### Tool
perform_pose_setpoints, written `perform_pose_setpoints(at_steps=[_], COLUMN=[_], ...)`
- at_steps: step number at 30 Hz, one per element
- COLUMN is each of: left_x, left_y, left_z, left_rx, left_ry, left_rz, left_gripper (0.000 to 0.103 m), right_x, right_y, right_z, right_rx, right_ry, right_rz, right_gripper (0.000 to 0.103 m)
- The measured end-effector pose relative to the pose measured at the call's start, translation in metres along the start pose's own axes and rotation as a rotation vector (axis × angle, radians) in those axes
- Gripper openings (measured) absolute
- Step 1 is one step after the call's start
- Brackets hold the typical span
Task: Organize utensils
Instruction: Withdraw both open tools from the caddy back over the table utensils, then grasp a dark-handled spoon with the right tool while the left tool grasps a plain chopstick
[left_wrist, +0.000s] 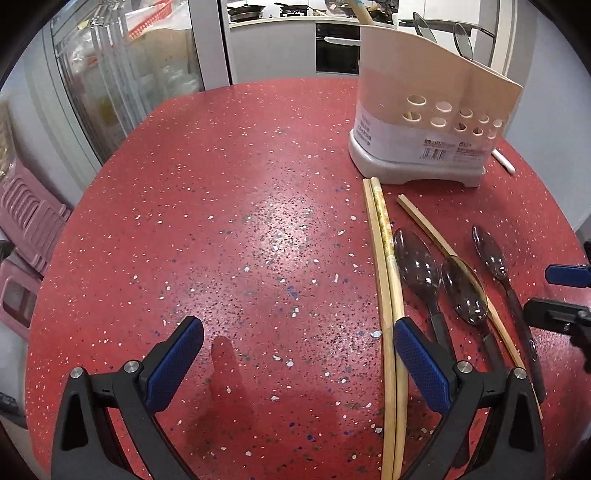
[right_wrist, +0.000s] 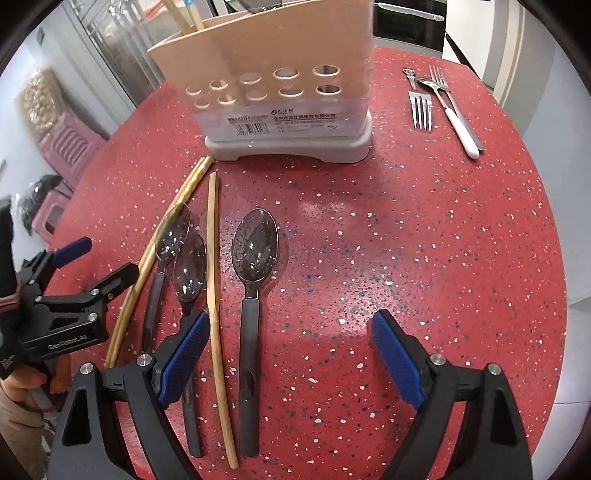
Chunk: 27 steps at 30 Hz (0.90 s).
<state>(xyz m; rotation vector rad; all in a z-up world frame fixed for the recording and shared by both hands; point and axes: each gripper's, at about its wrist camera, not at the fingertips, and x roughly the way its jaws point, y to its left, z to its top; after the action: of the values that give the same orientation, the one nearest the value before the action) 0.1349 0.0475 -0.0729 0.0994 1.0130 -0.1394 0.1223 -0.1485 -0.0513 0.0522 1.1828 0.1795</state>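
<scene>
A beige utensil holder (left_wrist: 424, 107) (right_wrist: 280, 99) stands on the red speckled table (left_wrist: 240, 229) and holds chopsticks in its left compartment. In front of it lie a pair of wooden chopsticks (left_wrist: 388, 295) (right_wrist: 162, 236), a single chopstick (left_wrist: 443, 251) (right_wrist: 216, 295) and three dark clear spoons (left_wrist: 417, 266) (right_wrist: 255, 258). My left gripper (left_wrist: 299, 328) is open and empty, just left of the chopstick pair. My right gripper (right_wrist: 291, 328) is open and empty, with the right-hand spoon's handle and the single chopstick between its fingers' span. The left gripper also shows in the right wrist view (right_wrist: 99, 266).
Two forks (right_wrist: 421, 107), a metal spoon and a white-handled utensil (right_wrist: 461, 129) lie at the table's far right. Pink stools (left_wrist: 22, 221) stand beyond the left edge. A kitchen counter and oven are behind the table.
</scene>
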Motion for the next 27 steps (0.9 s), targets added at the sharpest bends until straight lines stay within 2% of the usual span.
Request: perform_pose_setpoints(at_steps=[11,13,20,22,27], left_x=[0.005,0.006,0.016,0.019,0.028], left_y=[0.003,-0.001,-0.009,-0.011,-0.015], left_z=[0.003,0.005,0.017,0.022,0.039], left_rx=[0.024,0.033,0.045,0.045,0.046], left_ry=[0.014,0.015,0.057,0.067,0.102], left_rz=[-0.016,-0.015,-0.007,-0.005,-0.005], left_gripper=[0.103,0.103,0.103,0.103,0.103], right_x=[0.011,0.014,0.018,0.018,0.018], right_y=[0.024,0.029,0.037,0.039,0.045], right_z=[0.006,0.008,0.025,0.03,0.036], right_rx=[-0.066,-0.092,-0.123,-0.128,-0.148], right_ry=[0.008,0.008,0.024,0.029,0.047], right_rz=[-0.112,-0.146,-0.137,-0.129,-0.12], right_gripper=[0.085,0.081,0.061,0.052,0.044])
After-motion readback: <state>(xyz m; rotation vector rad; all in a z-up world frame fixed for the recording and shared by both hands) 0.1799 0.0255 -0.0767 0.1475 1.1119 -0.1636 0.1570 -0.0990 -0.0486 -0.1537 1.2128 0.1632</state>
